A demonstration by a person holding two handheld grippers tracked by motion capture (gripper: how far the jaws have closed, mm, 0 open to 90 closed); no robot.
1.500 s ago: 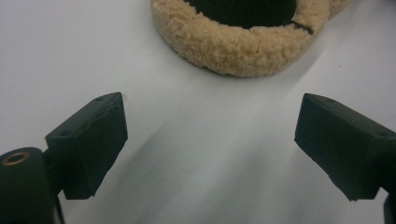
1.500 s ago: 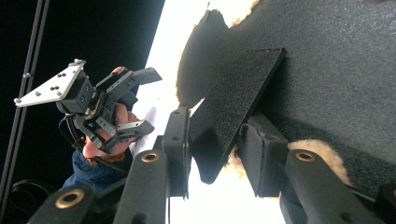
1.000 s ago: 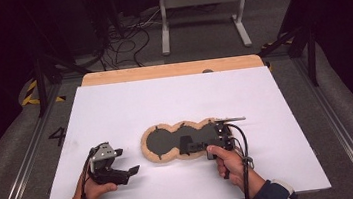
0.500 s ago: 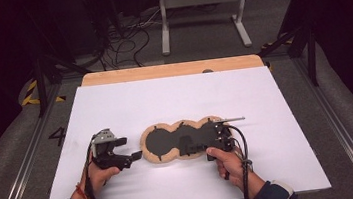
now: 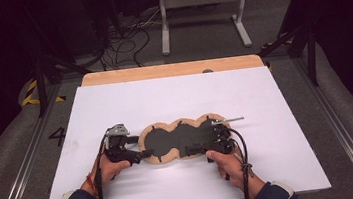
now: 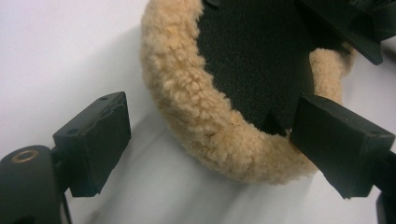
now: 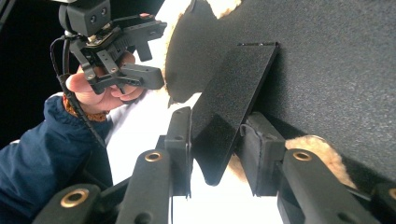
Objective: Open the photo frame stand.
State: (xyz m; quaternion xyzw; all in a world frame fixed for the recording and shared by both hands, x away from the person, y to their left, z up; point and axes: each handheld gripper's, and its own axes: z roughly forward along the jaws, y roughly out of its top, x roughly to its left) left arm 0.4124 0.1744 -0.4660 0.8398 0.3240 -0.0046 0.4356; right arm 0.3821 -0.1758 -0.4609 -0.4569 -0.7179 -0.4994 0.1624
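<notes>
Both forearms are reaching in from the near edge of the white table (image 5: pixel 285 97). The left gripper (image 6: pixel 210 140) is gaping around the pad's (image 5: pixel 181 139) fleece rim; the right gripper (image 7: pixel 215 149) is pinching its black strap (image 7: pixel 233 102). The pad is lying near the near edge, dark floor beyond.

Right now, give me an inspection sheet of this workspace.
Surface: white board on a wooden table, flat.
Job's things: fleece-edged black pad lying flat on the board; a black strap sticks out at its right end.
Clutter: nothing seen on the board.
Tongs: left tongs open, jaws astride the pad's left fleece rim, not pressing it. Right tongs straddle the strap; whether they pinch it cannot be told.
Cables: one trails from each tongs along the forearm; loose cables on the floor behind.
Surroundings: dark room, grey metal stand beyond the table, hazard tape at left.
</notes>
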